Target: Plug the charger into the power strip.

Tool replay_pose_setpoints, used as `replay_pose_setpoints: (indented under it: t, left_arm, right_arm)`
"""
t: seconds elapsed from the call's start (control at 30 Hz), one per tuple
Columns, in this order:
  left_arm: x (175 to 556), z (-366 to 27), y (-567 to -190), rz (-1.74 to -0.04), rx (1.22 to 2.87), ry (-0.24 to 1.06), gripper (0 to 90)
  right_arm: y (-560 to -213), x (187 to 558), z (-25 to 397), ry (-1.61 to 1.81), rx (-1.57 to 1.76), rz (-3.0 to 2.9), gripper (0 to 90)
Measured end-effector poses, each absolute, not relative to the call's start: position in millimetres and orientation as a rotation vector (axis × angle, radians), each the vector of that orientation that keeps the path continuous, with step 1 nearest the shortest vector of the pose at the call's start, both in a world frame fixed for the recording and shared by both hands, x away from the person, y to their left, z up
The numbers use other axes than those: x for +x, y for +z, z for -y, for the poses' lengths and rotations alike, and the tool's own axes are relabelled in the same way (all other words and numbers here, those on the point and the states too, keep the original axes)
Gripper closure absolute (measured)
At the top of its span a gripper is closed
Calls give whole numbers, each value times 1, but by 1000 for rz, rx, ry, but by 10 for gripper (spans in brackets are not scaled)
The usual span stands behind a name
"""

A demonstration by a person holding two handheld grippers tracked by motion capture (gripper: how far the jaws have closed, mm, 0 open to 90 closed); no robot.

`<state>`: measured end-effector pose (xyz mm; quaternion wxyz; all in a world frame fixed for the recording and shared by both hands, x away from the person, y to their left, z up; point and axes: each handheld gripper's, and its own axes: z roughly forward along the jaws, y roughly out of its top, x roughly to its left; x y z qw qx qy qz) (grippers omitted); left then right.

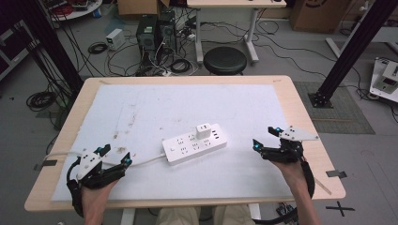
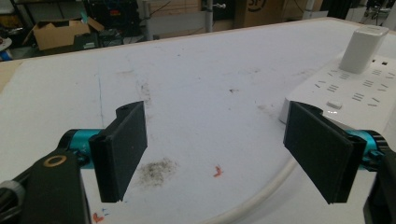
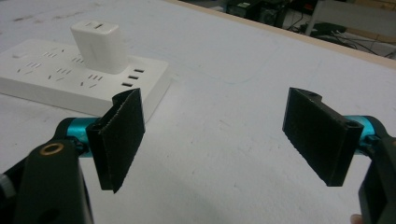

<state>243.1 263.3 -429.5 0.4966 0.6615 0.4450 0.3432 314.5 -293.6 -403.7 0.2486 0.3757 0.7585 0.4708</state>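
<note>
Two grippers, left gripper point(image 1: 116, 157) and right gripper point(image 1: 264, 138), jaws apart, empty, flanking power strip point(image 1: 195, 143) with charger point(image 1: 203, 131) plugged mid-table; pre-grasp, next likely bracing strip, pulling charger.

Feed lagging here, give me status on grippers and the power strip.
Left gripper and right gripper open, empty. Power strip flat between them, white charger plugged in. Nothing in the way.

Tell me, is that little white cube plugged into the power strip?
Yes, the white charger cube sits upright in a socket on the power strip, near its far edge in the high view.
</note>
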Motion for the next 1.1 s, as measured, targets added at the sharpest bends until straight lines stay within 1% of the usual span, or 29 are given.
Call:
replay_pose_setpoints:
  t: [0.3,1.1]
  left_arm:
    - [245,-263,-430,-1081,1607,823,215]
    - [251,-258,-430,-1067,1611,813,215]
  right_arm:
    - [-415,305,295,1281,1078,-2046,216]
    - [-417,302,296,1277,1095,-2043,216]
